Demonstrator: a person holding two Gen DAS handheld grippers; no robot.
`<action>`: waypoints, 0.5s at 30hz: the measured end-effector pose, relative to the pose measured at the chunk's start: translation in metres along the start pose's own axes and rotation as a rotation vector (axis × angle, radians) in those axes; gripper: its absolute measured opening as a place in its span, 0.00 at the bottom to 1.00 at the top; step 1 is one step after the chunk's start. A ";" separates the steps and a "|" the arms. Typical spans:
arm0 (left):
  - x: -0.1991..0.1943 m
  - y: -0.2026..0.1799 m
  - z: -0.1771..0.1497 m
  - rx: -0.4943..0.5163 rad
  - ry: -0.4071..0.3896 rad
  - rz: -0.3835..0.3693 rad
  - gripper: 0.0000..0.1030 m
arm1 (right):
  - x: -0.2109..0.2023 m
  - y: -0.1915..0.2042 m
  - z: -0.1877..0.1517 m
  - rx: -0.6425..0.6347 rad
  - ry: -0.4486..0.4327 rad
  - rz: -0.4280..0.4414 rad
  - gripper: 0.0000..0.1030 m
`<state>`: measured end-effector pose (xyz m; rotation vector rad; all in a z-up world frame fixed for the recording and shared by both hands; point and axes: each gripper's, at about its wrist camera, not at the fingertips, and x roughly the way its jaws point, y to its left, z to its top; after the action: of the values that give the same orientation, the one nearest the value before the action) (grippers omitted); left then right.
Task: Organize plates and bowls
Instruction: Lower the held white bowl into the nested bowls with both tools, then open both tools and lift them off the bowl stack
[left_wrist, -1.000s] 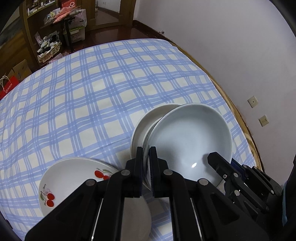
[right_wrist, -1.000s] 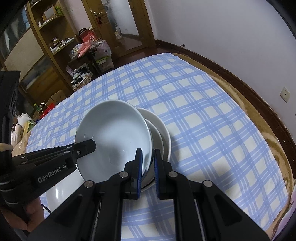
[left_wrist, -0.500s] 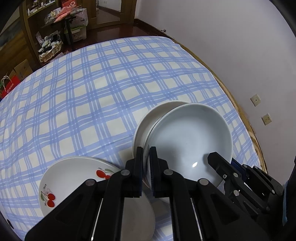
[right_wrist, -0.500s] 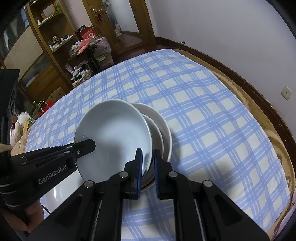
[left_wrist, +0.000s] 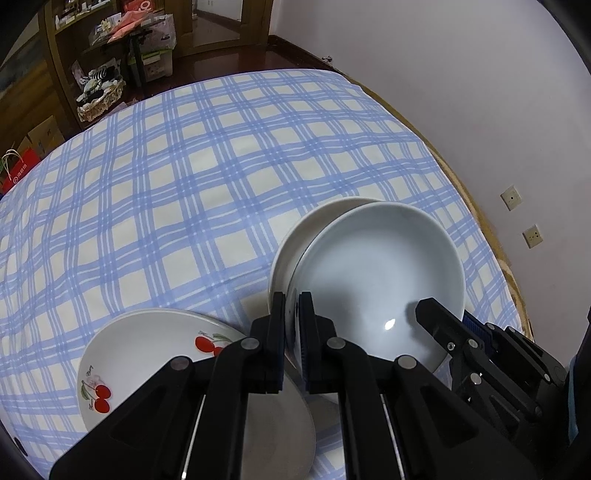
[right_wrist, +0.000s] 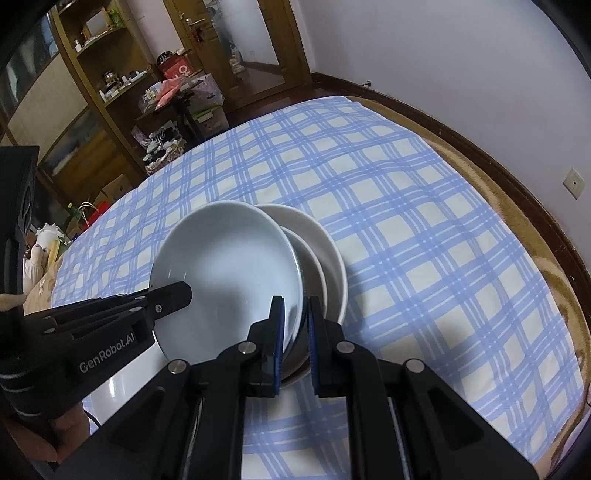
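holding the pale bowl (left_wrist: 380, 273) by opposite rims, left claw (left_wrist: 291, 332) and right claw (right_wrist: 293, 343) both pinching it, tilted over the nested bowls (right_wrist: 325, 254) on the checked table (left_wrist: 184, 184), barely shifted since a second ago, stacking not finished.

1. Pale bluish-white bowl (left_wrist: 384, 273), plain and glossy, sits tilted on top of the stack, its rim pinched at two opposite sides.
2. Under it, a cream-white bowl (right_wrist: 325, 247) rests on the checked cloth, with a smaller bowl (right_wrist: 312, 260) nested inside, both peeking out at one side.
3. Cherry-print plate (left_wrist: 147, 350) lies flat just beside the stack.
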<state>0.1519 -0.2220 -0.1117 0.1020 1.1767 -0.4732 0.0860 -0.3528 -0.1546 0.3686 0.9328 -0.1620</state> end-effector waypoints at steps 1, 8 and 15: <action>0.000 0.000 0.000 0.001 0.001 -0.001 0.07 | 0.000 0.000 0.001 0.001 0.000 0.001 0.12; 0.002 -0.003 0.000 0.013 0.010 0.005 0.07 | 0.002 -0.006 0.003 0.016 -0.006 0.021 0.12; 0.003 -0.005 -0.001 0.018 0.012 0.010 0.07 | 0.002 -0.007 0.003 0.019 -0.005 0.024 0.12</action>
<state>0.1497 -0.2266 -0.1143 0.1261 1.1833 -0.4754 0.0878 -0.3606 -0.1563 0.3970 0.9219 -0.1502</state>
